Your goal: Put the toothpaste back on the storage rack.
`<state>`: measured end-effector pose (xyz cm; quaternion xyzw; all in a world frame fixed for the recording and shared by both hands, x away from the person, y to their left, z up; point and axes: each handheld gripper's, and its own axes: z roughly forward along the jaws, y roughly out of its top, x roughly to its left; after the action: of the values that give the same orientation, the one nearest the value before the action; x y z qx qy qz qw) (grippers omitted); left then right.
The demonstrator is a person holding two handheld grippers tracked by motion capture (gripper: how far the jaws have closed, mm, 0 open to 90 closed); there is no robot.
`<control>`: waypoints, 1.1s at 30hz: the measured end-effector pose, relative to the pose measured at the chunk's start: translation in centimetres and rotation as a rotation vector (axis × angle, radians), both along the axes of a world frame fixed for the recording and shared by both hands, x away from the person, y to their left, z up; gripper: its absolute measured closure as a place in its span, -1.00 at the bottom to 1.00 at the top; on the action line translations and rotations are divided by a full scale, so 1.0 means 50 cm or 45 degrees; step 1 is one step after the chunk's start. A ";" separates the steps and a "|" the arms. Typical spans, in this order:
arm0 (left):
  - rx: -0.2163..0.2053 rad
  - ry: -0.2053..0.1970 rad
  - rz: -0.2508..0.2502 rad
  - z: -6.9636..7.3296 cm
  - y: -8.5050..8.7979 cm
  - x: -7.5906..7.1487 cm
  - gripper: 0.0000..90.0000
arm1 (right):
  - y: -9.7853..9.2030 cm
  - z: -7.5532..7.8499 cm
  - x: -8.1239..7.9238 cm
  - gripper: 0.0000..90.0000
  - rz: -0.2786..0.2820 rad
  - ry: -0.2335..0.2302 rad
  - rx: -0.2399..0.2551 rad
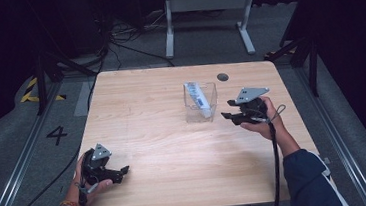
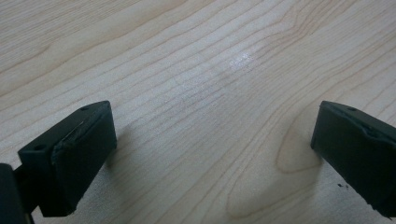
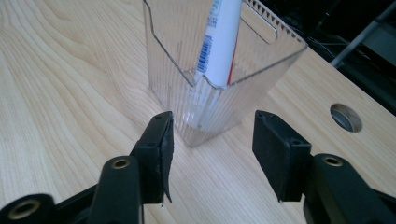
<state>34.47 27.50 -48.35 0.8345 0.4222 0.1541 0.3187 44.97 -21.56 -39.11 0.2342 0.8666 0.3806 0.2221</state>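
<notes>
White tube [image 3: 219, 42] with barcode, print perhaps too blurred, right gripper [image 3: 212, 135] part-open, empty

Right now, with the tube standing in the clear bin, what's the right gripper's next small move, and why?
Probably back the right gripper straight away from the bin. Its jaws stand open with nothing between them, just short of the bin's near corner, and the tube leans inside the bin, so the drop looks done. The left gripper rests open over bare table and need not move.
</notes>
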 end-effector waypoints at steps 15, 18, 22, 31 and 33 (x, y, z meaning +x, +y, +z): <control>0.004 -0.005 -0.001 0.000 0.000 0.000 -0.99 | -0.043 -0.029 -0.032 -0.13 -0.073 0.013 -0.077; 0.004 -0.005 -0.001 0.000 0.000 0.000 -0.99 | -0.051 -0.032 -0.043 -0.15 -0.075 0.006 -0.083; 0.004 -0.005 -0.001 0.000 0.000 0.000 -0.99 | -0.061 -0.040 -0.056 -0.18 -0.087 0.010 -0.096; 0.011 -0.015 -0.005 0.000 0.001 0.001 -0.99 | -0.079 -0.056 -0.079 -0.26 -0.103 0.007 -0.111; 0.010 -0.015 -0.003 0.000 0.001 0.001 -0.99 | -0.083 -0.061 -0.084 -0.28 -0.110 0.004 -0.117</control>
<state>34.53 27.54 -48.34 0.8354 0.4186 0.1602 0.3180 40.78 -25.69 -42.15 0.2614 0.8725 0.3302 0.2476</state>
